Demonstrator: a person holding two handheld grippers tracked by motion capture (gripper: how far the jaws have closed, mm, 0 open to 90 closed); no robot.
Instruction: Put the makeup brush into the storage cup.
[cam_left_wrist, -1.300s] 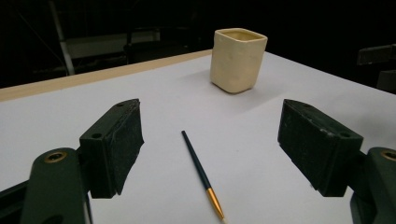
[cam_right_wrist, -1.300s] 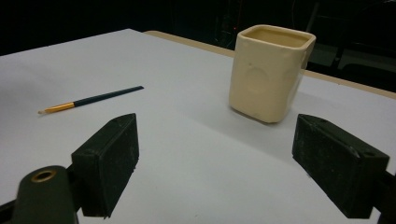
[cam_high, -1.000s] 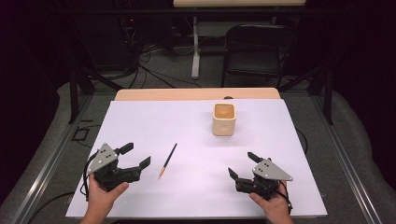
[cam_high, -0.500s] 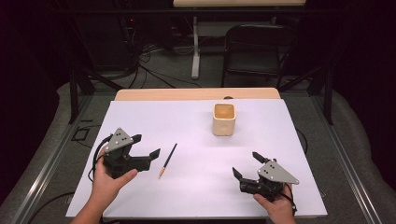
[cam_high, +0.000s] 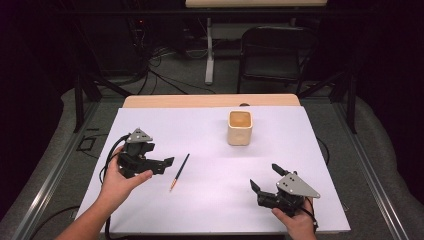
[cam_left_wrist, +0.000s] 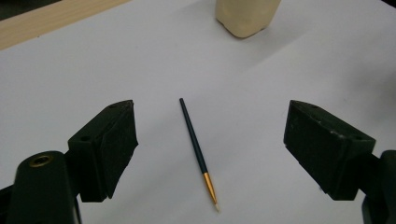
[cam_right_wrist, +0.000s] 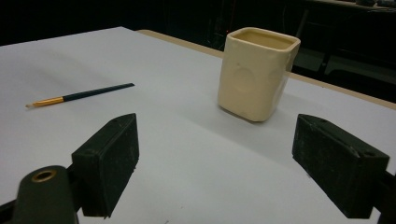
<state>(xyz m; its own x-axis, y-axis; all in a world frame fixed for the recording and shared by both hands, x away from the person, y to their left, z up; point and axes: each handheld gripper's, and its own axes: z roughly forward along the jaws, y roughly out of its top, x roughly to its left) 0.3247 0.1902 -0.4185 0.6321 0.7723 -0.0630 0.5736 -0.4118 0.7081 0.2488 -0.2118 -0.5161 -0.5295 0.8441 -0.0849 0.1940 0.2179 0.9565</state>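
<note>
A dark-handled paintbrush with a gold ferrule and pale tip lies on the white table cover, left of centre. A cream square cup stands upright farther back, to the right. My left gripper hovers just left of the brush, open and empty. In the left gripper view the brush lies between and beyond the wide-apart jaws of the left gripper, with the cup at the top. My right gripper is open near the front right. It faces the cup, and the brush shows far left.
The white cover spreads over a wooden table whose far edge shows as a tan strip. A black chair and cables stand on the floor beyond. The person's hands enter from the near edge.
My left gripper has moved away from the near edge and right, closing in on the brush. The right gripper has shifted slightly right. Brush and cup have not moved.
</note>
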